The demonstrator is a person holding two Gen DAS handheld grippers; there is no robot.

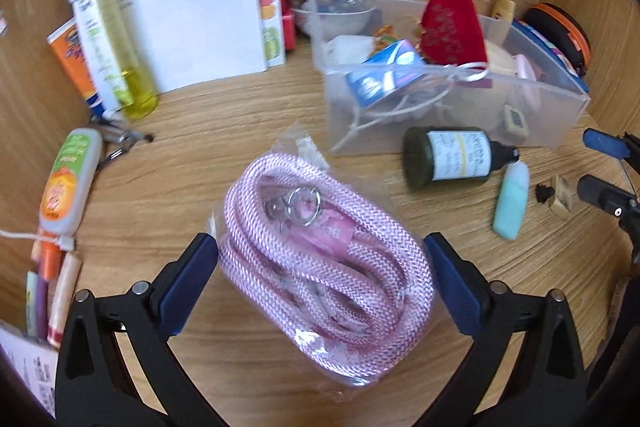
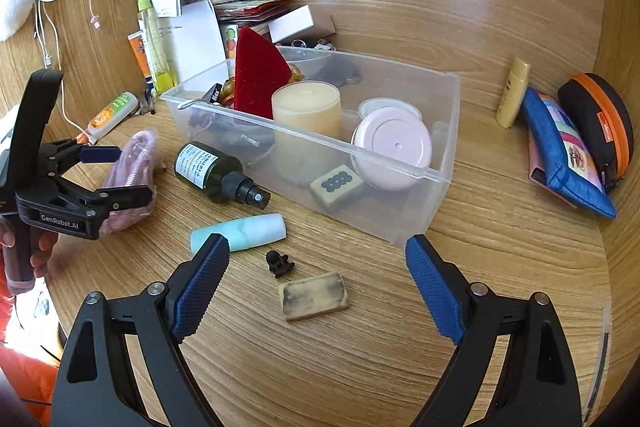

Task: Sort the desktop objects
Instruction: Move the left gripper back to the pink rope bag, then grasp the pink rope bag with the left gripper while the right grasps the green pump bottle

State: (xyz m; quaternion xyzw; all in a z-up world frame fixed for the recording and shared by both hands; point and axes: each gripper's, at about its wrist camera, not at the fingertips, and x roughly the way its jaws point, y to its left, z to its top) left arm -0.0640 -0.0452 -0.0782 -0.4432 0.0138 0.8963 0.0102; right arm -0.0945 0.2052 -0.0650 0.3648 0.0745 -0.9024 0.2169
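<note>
We see the bagged pink rope lying on the wooden table, near the left gripper, whose fingers stand at their widest on either side of the bag; whether the pads touch the plastic we cannot tell. To the right of the rope lie a dark green spray bottle and a pale mint tube, both just in front of the clear plastic bin. Bare wood is open on the near side of the rope and to its left, up to an orange-labelled tube.

The bin's front wall blurs what sits low inside; a red pouch and a cream candle rise above the rim.

The right gripper holds its fingers wide and empty, above a small black clip and a smudged eraser.
</note>
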